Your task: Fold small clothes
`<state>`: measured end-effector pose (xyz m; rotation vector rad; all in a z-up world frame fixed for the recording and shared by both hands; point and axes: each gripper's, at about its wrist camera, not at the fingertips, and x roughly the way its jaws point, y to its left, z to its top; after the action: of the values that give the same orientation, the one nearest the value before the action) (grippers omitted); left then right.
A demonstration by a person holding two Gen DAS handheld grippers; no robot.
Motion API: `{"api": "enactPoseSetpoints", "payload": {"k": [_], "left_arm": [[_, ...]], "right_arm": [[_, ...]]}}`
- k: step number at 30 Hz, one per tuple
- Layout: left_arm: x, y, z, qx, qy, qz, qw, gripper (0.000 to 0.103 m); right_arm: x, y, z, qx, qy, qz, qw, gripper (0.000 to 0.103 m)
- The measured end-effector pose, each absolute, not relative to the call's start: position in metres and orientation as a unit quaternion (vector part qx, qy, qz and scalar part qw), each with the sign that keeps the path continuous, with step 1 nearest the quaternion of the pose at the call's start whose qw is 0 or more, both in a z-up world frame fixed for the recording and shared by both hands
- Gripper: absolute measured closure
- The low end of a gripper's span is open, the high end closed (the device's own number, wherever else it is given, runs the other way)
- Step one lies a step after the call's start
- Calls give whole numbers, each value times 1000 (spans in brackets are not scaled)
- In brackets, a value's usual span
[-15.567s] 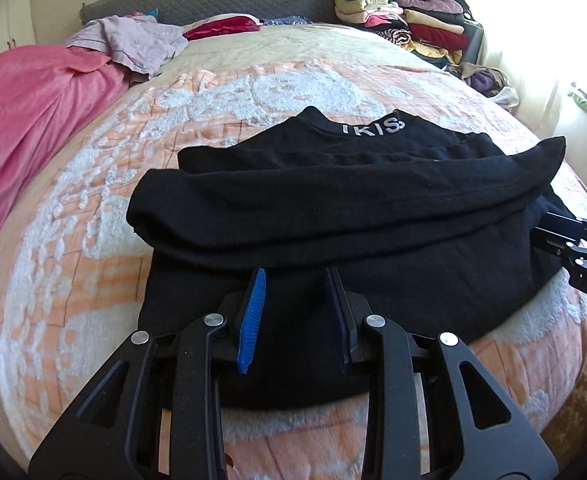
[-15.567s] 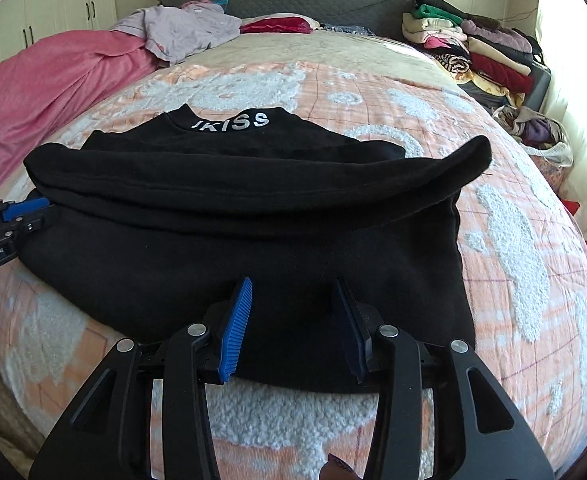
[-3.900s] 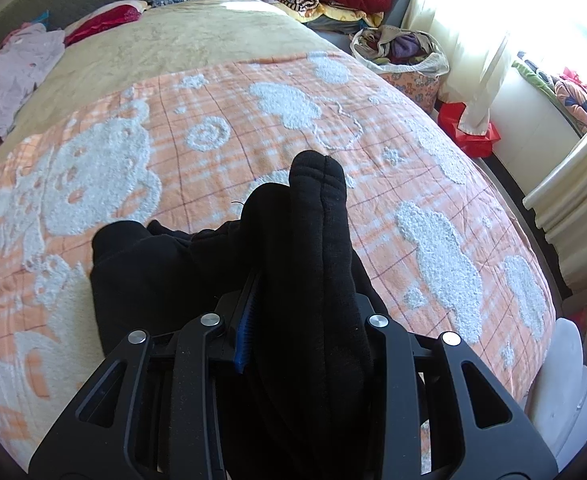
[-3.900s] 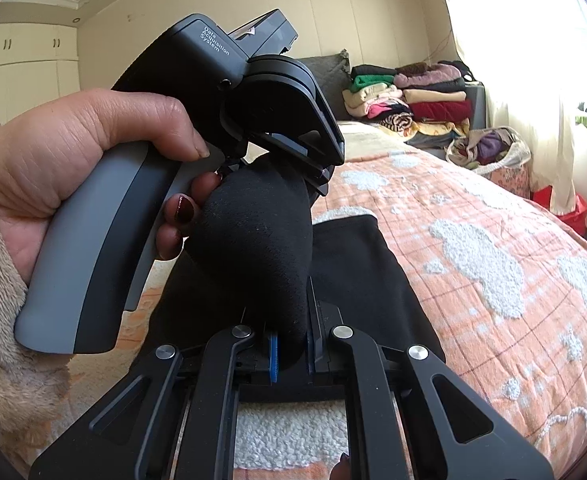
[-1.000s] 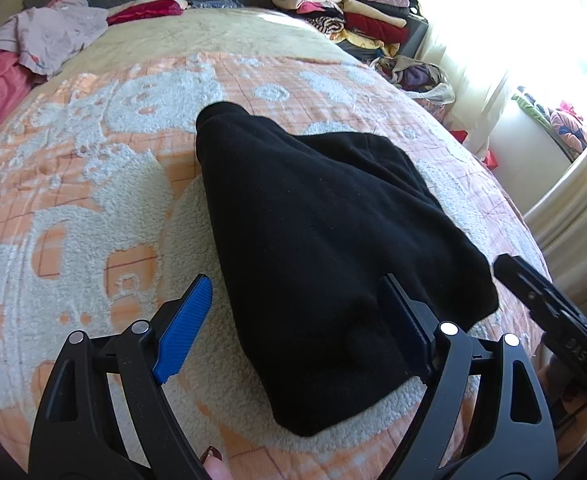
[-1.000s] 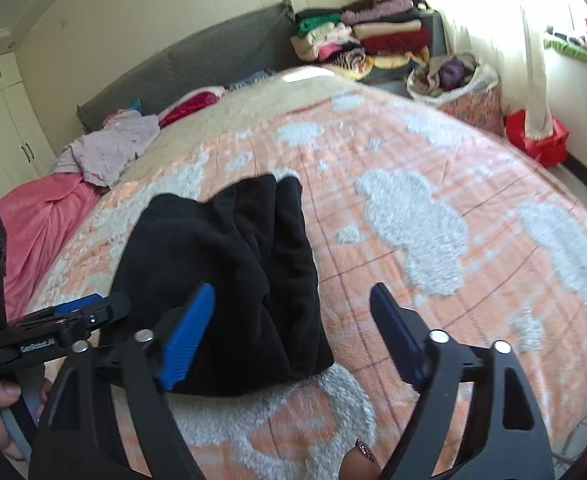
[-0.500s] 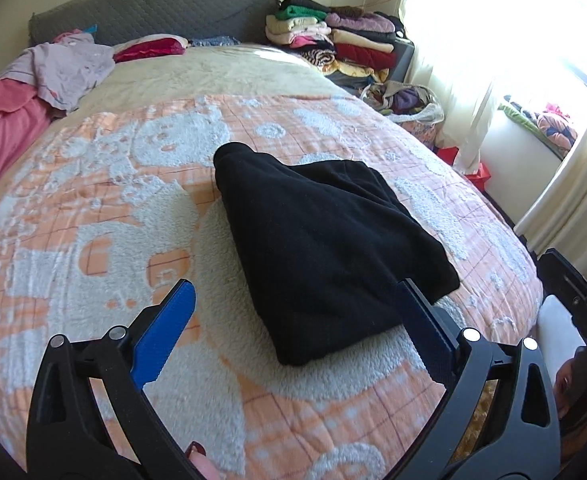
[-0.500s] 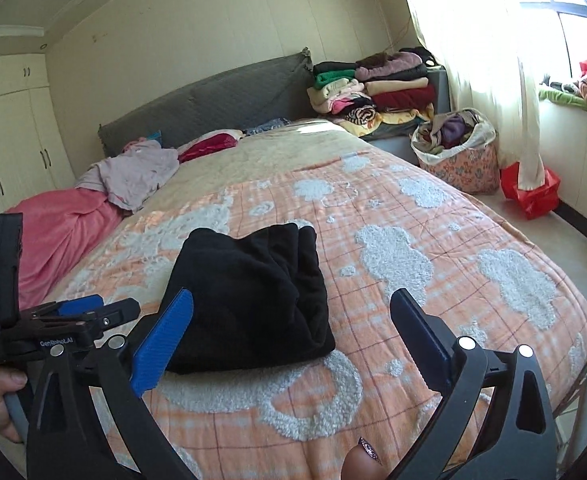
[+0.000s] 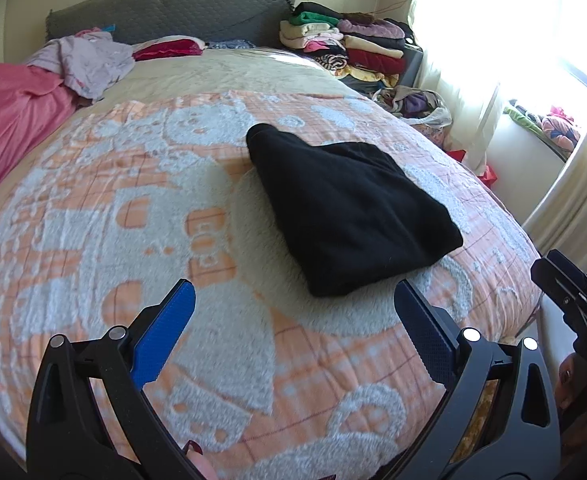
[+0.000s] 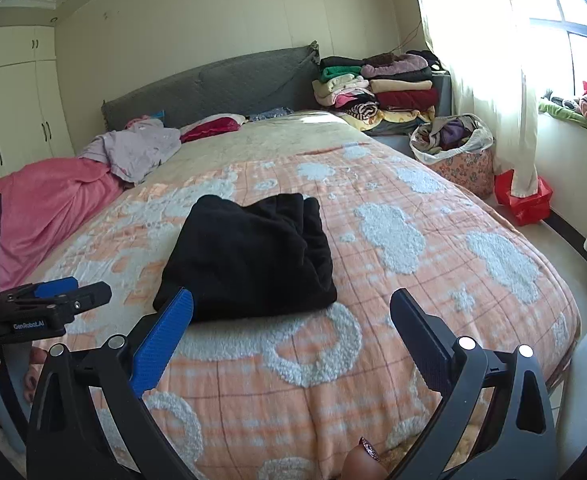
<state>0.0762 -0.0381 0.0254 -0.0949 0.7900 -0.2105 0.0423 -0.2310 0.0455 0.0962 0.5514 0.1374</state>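
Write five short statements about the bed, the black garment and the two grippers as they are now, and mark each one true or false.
1. The black garment lies folded into a compact bundle on the orange and white blanket. True.
2. The right gripper is clamped on the garment. False: its jaws stand wide apart with nothing between them.
3. The left gripper is open and holds nothing. True.
4. The stack of folded clothes sits on the pink blanket. False: it stands beside the head of the bed, near the window; the pink blanket is on the opposite side.
5. The garment hangs over the edge of the bed. False: it rests wholly on the blanket.
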Motion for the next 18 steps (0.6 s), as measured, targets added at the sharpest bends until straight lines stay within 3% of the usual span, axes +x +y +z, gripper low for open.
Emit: {"api": "enactPoseSetpoints", "payload": {"k": [18], "left_arm": [[34, -26, -14, -47, 396, -83, 913, 10]], "right_arm": [[12, -212, -5, 35, 314, 65, 947, 5]]}}
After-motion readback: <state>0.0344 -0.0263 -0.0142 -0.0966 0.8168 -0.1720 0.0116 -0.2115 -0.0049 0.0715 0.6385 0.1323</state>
